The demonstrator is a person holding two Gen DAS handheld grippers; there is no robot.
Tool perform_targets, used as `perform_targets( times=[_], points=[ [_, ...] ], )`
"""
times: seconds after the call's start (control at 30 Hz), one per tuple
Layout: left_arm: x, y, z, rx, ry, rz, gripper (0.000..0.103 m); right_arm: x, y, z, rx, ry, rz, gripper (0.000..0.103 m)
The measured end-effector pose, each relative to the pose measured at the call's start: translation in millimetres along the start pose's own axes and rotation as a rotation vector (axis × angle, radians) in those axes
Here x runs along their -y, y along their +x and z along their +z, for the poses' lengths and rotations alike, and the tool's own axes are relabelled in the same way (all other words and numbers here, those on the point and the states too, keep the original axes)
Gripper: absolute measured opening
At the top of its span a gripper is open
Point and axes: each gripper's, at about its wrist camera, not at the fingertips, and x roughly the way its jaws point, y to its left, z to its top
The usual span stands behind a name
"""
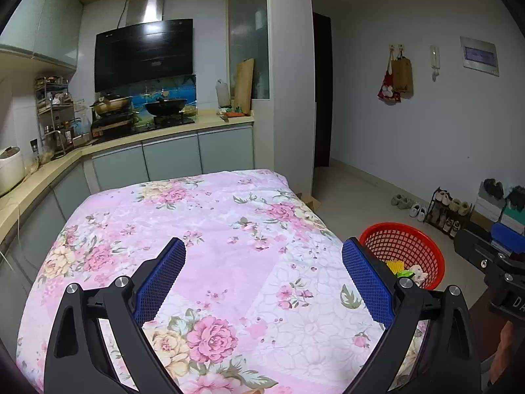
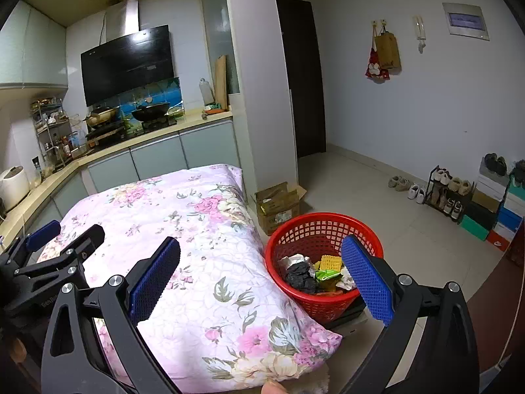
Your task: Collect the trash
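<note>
A red mesh basket [image 2: 297, 233] stands on the floor to the right of the table with the pink floral cloth [image 2: 197, 236]. In it lie several pieces of trash: a black crumpled bag [image 2: 300, 275], yellow [image 2: 329, 261] and green [image 2: 326, 274] wrappers and white paper. The basket also shows in the left wrist view [image 1: 402, 236]. My left gripper [image 1: 264, 275] is open and empty above the cloth [image 1: 213, 229]. My right gripper [image 2: 261, 274] is open and empty, over the table's right edge and the basket. No trash shows on the cloth.
A cardboard box [image 2: 279, 205] stands on the floor behind the basket. A shoe rack [image 2: 449, 197] and stacked shoe boxes [image 2: 495, 213] line the right wall. A kitchen counter [image 1: 164, 131] with a stove and pans runs behind the table.
</note>
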Motion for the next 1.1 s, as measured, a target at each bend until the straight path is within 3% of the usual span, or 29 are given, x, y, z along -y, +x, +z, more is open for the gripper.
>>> perform_targets(
  times=[1.1],
  points=[
    [-9,-10,-1,0.019,-0.006,0.017,0.093,-5,-10,2,0.008,-0.009,0.006,0.096]
  ],
)
